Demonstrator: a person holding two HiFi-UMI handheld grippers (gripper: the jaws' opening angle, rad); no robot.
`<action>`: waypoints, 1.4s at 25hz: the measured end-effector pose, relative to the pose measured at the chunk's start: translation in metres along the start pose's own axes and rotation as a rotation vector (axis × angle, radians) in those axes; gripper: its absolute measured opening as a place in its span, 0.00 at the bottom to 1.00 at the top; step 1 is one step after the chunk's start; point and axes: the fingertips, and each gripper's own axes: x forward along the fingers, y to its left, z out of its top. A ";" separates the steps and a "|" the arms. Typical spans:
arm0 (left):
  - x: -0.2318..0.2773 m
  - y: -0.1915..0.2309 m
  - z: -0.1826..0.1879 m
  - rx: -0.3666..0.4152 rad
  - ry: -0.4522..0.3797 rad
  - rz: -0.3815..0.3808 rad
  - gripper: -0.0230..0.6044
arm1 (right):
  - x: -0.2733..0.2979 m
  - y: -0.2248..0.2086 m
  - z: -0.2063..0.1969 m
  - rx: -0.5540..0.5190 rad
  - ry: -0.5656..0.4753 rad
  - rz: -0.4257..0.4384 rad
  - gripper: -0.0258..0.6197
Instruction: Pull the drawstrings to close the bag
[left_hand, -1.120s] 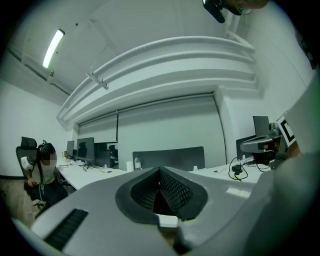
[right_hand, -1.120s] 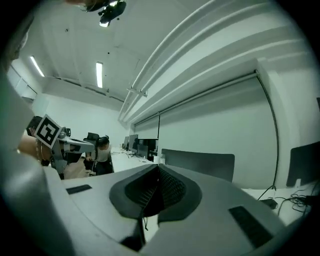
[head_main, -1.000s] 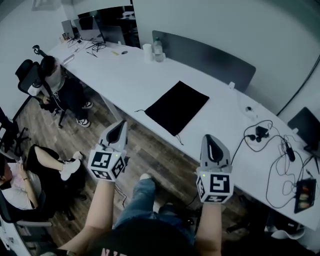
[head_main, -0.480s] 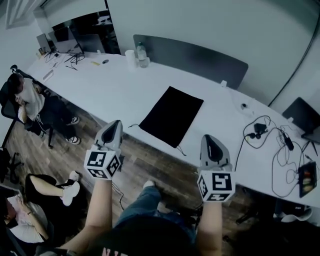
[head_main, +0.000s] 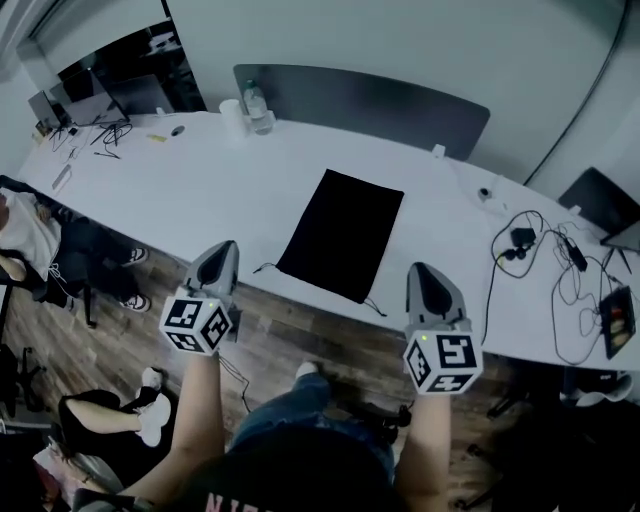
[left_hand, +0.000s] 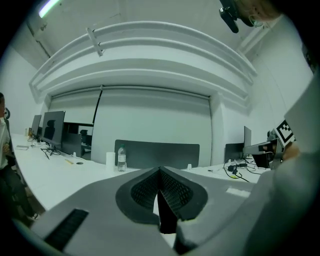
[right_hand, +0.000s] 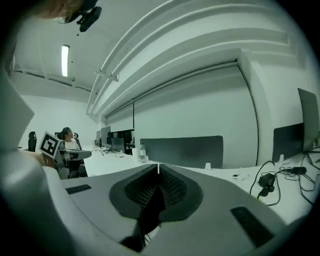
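Note:
A flat black drawstring bag (head_main: 342, 235) lies on the white table (head_main: 200, 190), with its mouth toward the table's front edge. A thin drawstring trails from each near corner, the left drawstring (head_main: 264, 268) and the right drawstring (head_main: 373, 306). My left gripper (head_main: 228, 246) is shut and empty, over the floor just short of the front edge, left of the bag. My right gripper (head_main: 417, 268) is also shut and empty, right of the bag's near corner. In the gripper views, the left gripper (left_hand: 160, 169) and the right gripper (right_hand: 158, 167) point level across the table, jaws pressed together.
A water bottle (head_main: 256, 105) and a white cup (head_main: 232, 110) stand at the table's far side before a grey partition (head_main: 370, 100). Cables and a charger (head_main: 545, 265) lie at the right. Seated people (head_main: 35, 240) and chairs fill the floor at the left.
Both grippers have come closer to the table's front edge, and the bag now sits midway between them. Both stay shut. The view has swung so the seated people slid leftward.

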 end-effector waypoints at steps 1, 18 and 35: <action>0.004 0.006 -0.003 -0.005 0.008 -0.010 0.03 | 0.003 0.001 -0.003 0.003 0.008 -0.009 0.04; 0.049 0.037 -0.076 0.014 0.285 -0.281 0.27 | 0.028 0.005 -0.073 0.036 0.249 -0.049 0.24; 0.052 0.032 -0.180 0.024 0.564 -0.295 0.27 | 0.026 0.019 -0.202 0.006 0.618 0.116 0.24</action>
